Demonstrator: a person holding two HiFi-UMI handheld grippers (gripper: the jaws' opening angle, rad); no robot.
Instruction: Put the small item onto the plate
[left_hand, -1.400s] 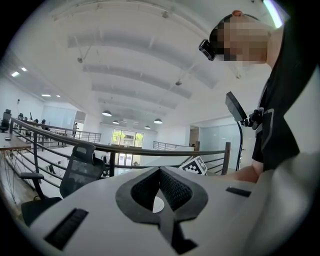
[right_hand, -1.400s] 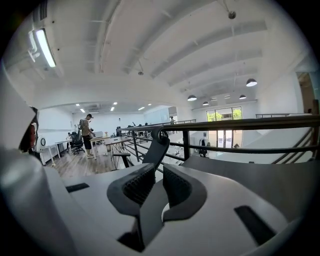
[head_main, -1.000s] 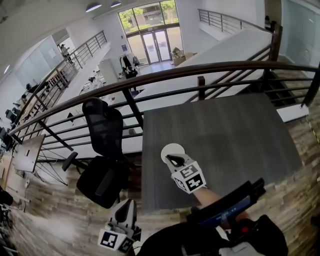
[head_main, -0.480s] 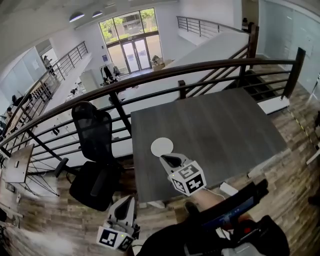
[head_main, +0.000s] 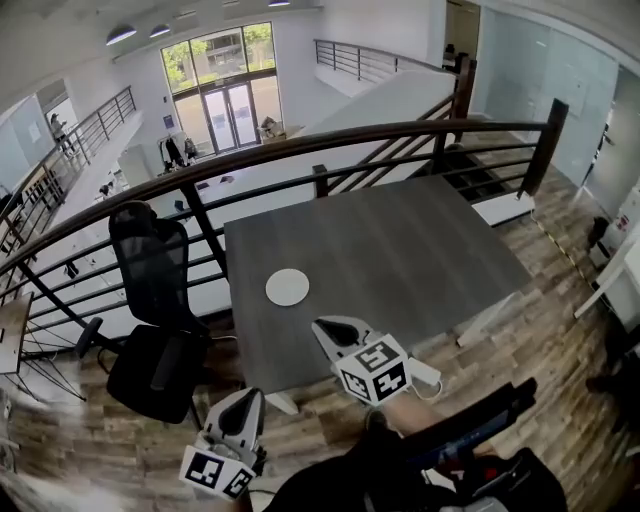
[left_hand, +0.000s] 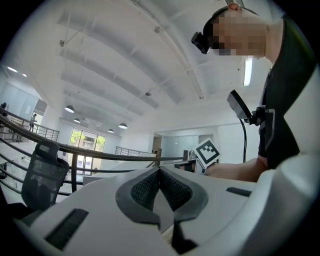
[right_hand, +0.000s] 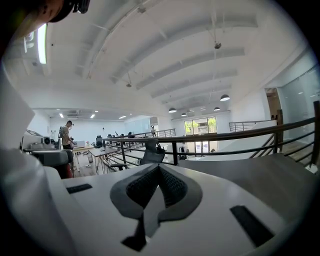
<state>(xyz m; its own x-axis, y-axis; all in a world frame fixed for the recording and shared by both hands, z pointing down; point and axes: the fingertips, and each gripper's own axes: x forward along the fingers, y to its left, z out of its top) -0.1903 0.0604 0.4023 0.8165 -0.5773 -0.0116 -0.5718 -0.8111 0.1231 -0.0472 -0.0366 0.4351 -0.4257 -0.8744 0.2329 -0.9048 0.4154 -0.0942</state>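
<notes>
Both of your hand-held grippers are empty. The left hand-held gripper (left_hand: 160, 173) has its pads pressed together on nothing, and so does the right hand-held gripper (right_hand: 159, 171). The plate (head_main: 287, 287) lies near the left edge of the worktop (head_main: 400, 250) and looks bare. No view shows the small item, so your first job is probably to find it. Spread the jaws before you reach for it, pinch it squarely between the pads, and lower it over the plate's middle before letting go.

Only the head view shows the plate. It also shows the right hand-held gripper (head_main: 330, 332) over the worktop's near edge, just short of the plate. The left hand-held gripper (head_main: 245, 408) hangs low, off the worktop, beside the chair (head_main: 150, 300). The gripper views look out level and miss the plate. The left one catches your torso and the other gripper's marker cube (left_hand: 207, 151), while the right one catches the railing (right_hand: 225, 137) and a grey stretch of worktop.
</notes>
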